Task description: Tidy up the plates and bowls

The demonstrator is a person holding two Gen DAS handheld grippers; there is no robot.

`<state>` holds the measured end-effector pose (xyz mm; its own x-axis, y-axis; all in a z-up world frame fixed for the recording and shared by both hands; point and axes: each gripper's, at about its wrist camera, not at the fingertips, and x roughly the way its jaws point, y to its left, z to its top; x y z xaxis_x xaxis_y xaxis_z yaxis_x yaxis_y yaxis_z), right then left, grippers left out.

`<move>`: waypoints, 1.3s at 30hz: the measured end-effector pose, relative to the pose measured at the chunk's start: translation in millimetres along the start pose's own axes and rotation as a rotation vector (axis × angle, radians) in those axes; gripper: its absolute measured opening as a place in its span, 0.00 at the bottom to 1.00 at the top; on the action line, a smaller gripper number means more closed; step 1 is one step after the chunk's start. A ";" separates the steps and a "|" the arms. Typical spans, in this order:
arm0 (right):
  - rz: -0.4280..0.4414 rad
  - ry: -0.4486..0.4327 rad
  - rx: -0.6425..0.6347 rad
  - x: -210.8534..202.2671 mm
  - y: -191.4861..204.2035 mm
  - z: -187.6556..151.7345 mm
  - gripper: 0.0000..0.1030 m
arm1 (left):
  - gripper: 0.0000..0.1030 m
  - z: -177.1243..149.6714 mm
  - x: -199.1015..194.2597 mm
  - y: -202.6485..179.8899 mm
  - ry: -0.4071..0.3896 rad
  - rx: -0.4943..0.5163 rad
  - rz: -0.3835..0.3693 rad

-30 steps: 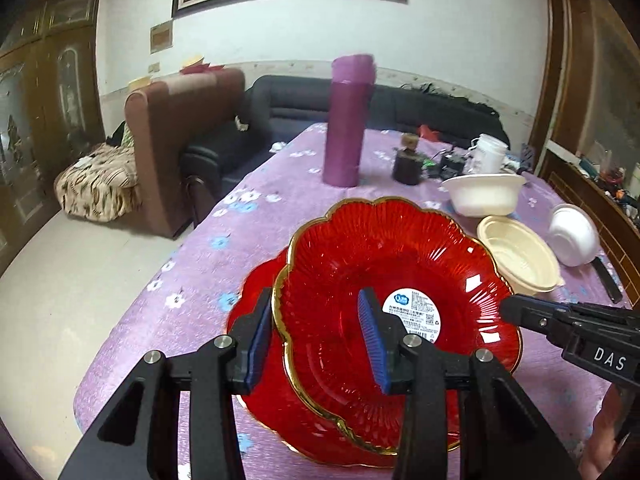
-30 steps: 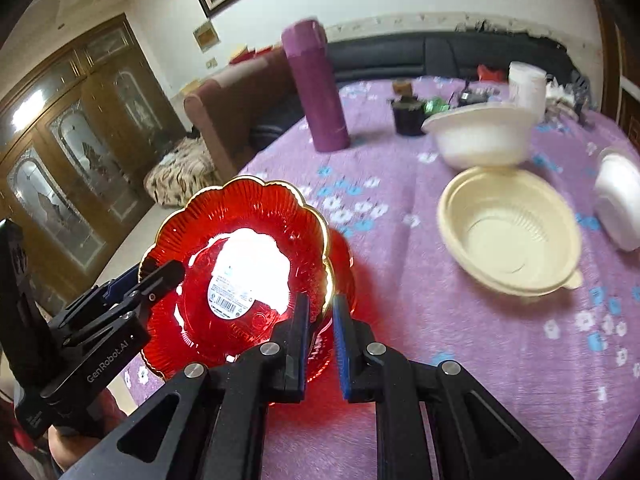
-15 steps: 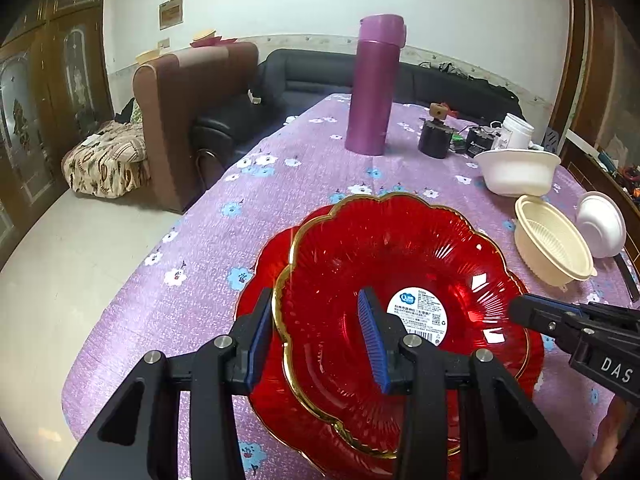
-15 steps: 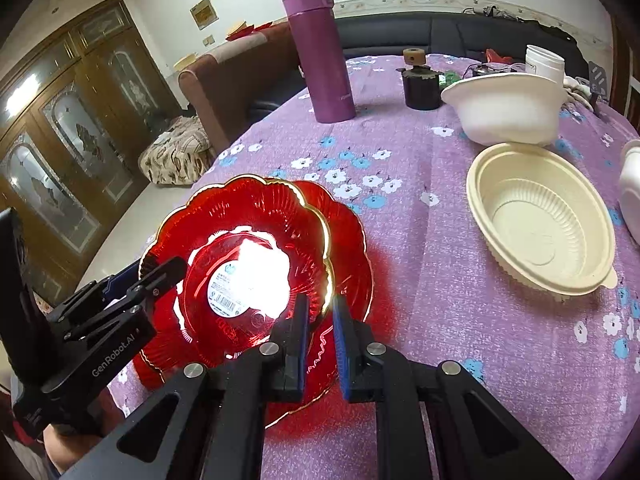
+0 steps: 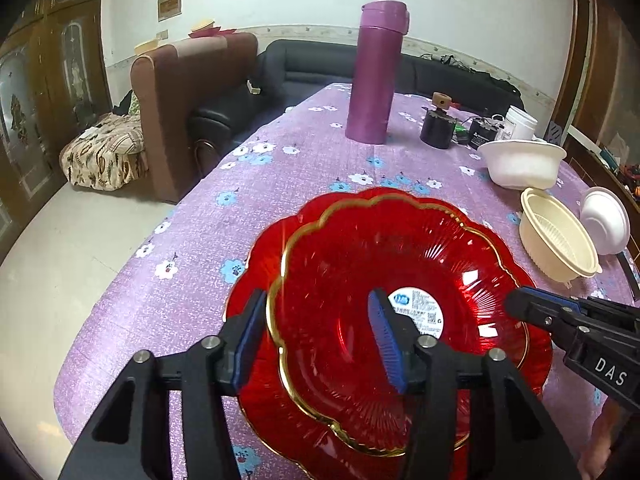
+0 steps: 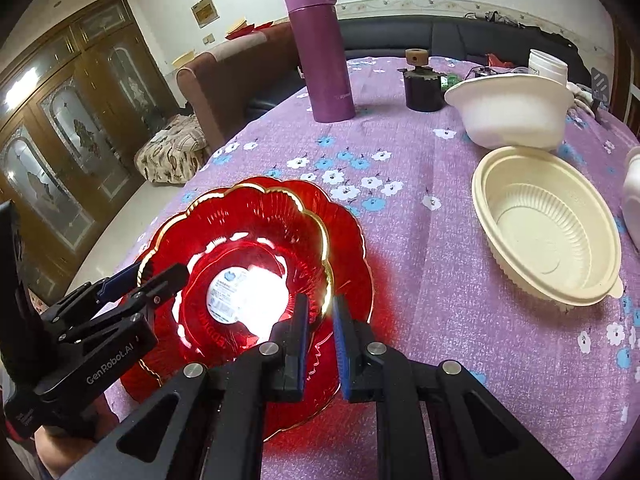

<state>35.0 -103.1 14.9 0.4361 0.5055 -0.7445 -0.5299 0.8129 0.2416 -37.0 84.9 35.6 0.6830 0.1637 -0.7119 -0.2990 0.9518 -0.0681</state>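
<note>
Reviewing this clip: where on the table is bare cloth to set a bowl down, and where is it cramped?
Bare cloth lies between the red plates and the cream bowl, and left of the purple flask toward the table's edge. It is crowded at the far right, where the white bowl, dark jar and cream bowl cluster.

Purple flask [image 5: 375, 72] upright beside dark jar [image 5: 439, 130]

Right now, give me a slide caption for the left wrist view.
Left hand-held gripper opening astride the rim of the top red plate, stacked on a second red plate on the purple tablecloth.
</note>
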 end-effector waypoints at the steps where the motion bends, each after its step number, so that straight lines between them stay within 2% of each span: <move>1: 0.001 0.000 -0.001 -0.1 0.0 0.0 0.14 | 0.62 0.1 -0.9 -0.9 -0.005 0.005 0.002; 3: 0.001 -0.001 0.002 -0.3 -1.2 0.4 0.16 | 0.67 0.1 -3.7 -2.7 -0.026 0.012 0.027; 12: 0.021 -0.008 0.015 -5.6 -5.0 0.6 0.16 | 0.68 1.5 -5.8 -4.2 -0.027 0.011 0.036; 24: 0.045 -0.043 0.053 -30.5 -17.7 -5.1 0.16 | 0.69 4.5 -27.5 -10.1 -0.063 0.017 0.037; 31: 0.040 -0.072 0.099 -50.6 -38.7 -10.6 0.16 | 0.69 2.7 -41.1 -35.9 -0.083 0.068 0.006; 39: 0.039 -0.096 0.165 -67.3 -65.7 -18.9 0.16 | 0.69 -1.8 -51.2 -83.3 -0.083 0.163 -0.045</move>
<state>26.7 -196.0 37.4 0.4888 0.5565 -0.6719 -0.4247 0.8245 0.3739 -48.3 -3.2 76.4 0.7477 0.1347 -0.6503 -0.1596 0.9870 0.0209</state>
